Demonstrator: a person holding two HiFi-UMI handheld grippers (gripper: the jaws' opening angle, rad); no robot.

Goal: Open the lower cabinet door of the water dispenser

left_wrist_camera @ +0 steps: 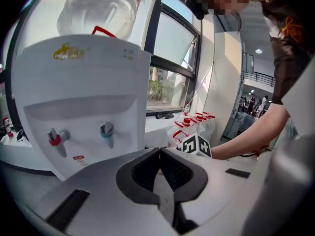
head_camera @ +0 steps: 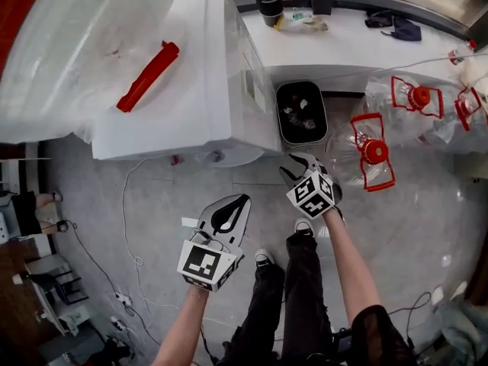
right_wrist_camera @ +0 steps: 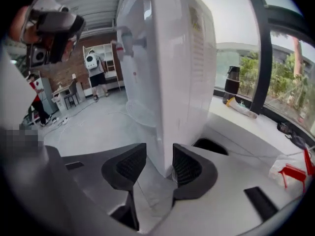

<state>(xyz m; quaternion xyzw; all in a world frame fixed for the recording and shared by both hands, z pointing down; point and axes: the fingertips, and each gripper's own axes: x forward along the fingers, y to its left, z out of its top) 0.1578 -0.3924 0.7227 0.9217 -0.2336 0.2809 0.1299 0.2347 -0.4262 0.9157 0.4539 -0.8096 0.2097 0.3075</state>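
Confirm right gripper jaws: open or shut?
Open. The right gripper shows its pads apart in its own view, pressing nothing; a corner of the water dispenser shows through the gap.

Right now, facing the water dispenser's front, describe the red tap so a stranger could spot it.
Start at the white water dispenser with the clear bottle on top. Two taps hang in the recess on its front. The red tap is the left one, with a small red sticker below it; the other tap is blue-green.
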